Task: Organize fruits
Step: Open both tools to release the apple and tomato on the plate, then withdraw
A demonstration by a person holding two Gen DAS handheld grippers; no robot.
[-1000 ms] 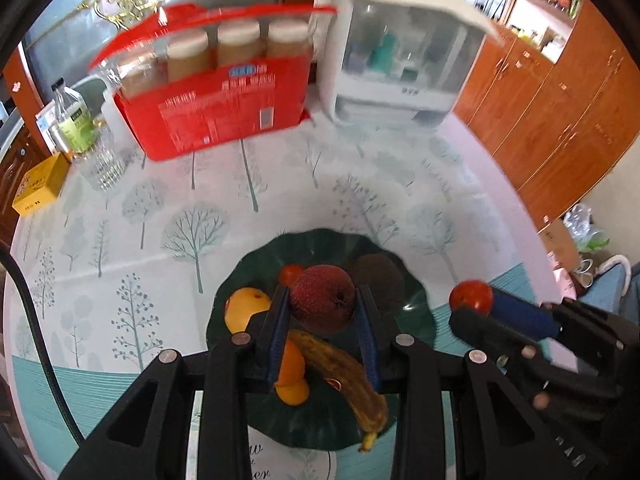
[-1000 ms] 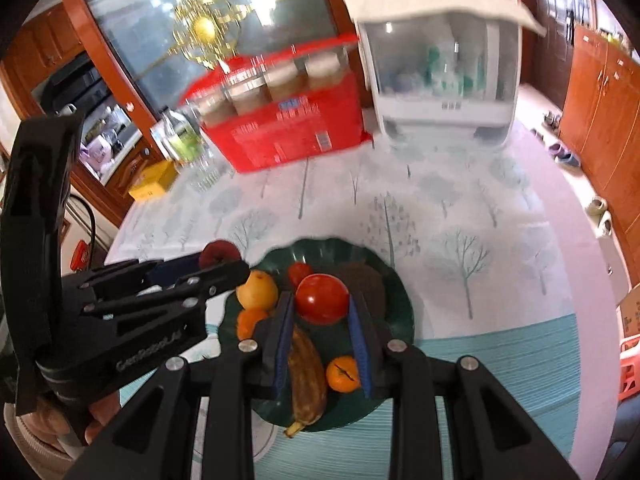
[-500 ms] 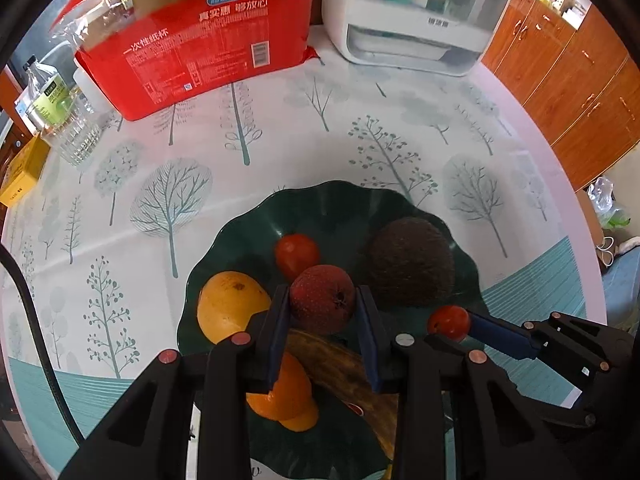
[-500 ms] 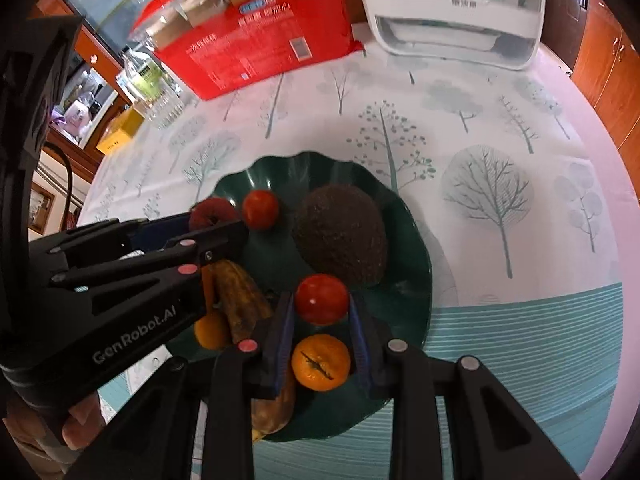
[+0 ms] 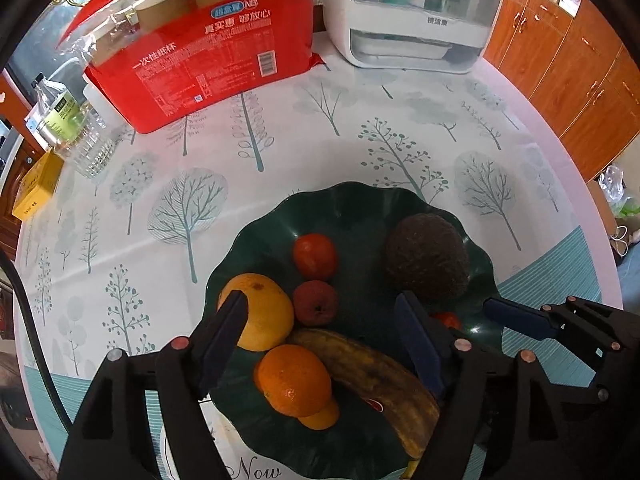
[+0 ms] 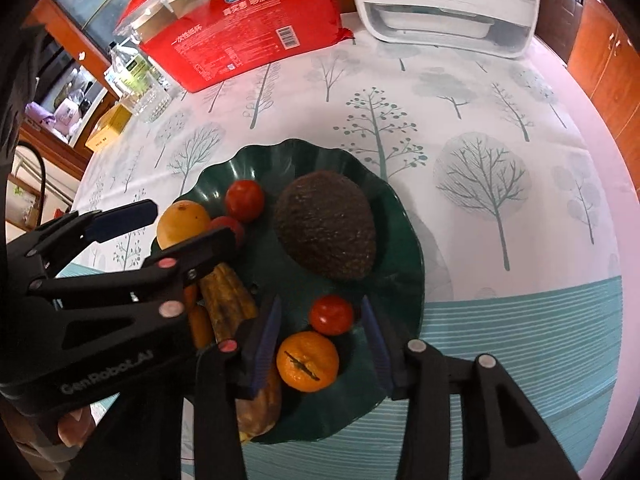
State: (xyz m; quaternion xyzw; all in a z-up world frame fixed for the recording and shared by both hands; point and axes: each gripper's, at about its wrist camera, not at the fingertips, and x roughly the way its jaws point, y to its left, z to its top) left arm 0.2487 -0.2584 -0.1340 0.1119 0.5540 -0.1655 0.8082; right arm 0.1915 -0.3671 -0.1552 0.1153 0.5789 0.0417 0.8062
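Observation:
A dark green wavy plate (image 5: pixel 360 208) (image 6: pixel 400 216) holds the fruit. In the left wrist view my left gripper (image 5: pixel 320 316) is open over it, the dark red lychee-like fruit (image 5: pixel 315 303) lying free between its fingers, by a red tomato (image 5: pixel 315 256), a yellow-orange fruit (image 5: pixel 262 312), an orange (image 5: pixel 294 380), a brown banana (image 5: pixel 380 372) and a dark avocado (image 5: pixel 427 262). In the right wrist view my right gripper (image 6: pixel 322 310) is open, a small red tomato (image 6: pixel 332 315) resting on the plate between its fingers above a tangerine (image 6: pixel 307 361).
A red pack of paper cups (image 5: pixel 208 52) and a white appliance (image 5: pixel 416 12) stand at the back of the tree-print tablecloth. A bottle and a glass (image 5: pixel 86 152) and a yellow box (image 5: pixel 36 188) are at the left. Wooden cabinets are to the right.
Both grippers lowered to the plate and opened. The left let go of the dark red fruit, the right let go of the red tomato; both fruits now lie on the plate.

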